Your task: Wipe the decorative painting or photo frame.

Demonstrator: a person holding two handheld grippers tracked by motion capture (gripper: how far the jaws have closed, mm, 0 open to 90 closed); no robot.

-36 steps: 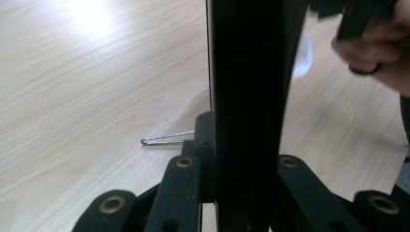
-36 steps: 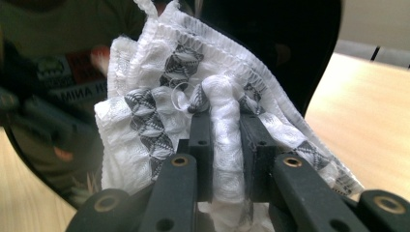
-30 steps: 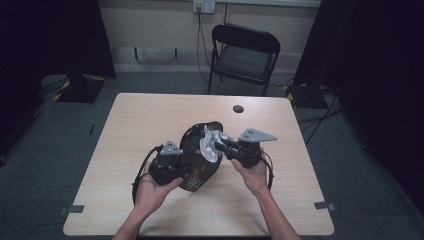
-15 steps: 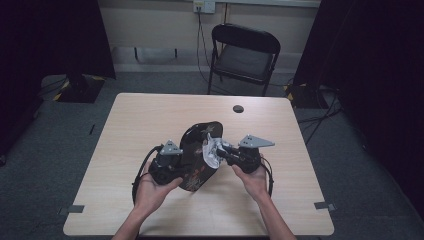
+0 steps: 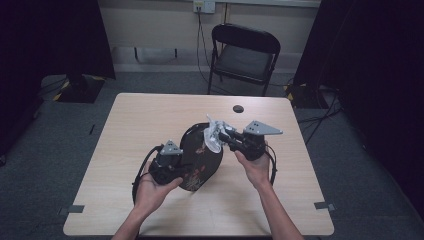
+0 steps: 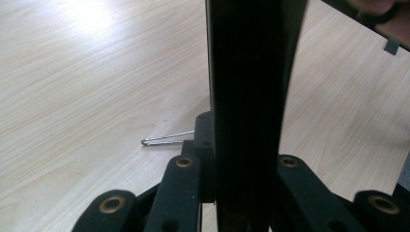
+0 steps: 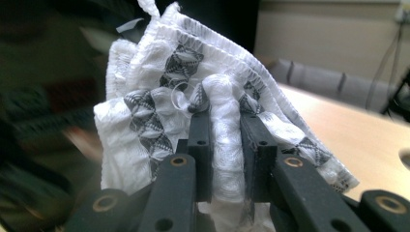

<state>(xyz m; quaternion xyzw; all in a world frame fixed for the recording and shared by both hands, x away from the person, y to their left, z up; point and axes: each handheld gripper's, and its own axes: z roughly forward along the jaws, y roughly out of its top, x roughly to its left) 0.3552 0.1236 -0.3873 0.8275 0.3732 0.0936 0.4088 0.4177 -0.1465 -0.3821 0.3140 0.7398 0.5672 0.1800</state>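
so the person is wiping down a black tray (image 5: 200,160) with a white cloth (image 5: 214,136), and by the look of it this is somewhere mid-job. The left gripper (image 5: 176,159) is clamping the tray's edge and holding it propped up at a tilt over the middle of the table (image 5: 150,115); in the left gripper view the jaws are closed tight on that dark rim (image 6: 251,96). The right gripper (image 5: 226,136) is pinching a bunched wad of the cloth (image 7: 212,116), jaws shut on it, and the cloth is sitting against the upper end of the tray's decorated face. Can't tell from here how clean the surface is, so I'm guessing most of the lower part is still waiting for a pass, then the tray needs laying flat again
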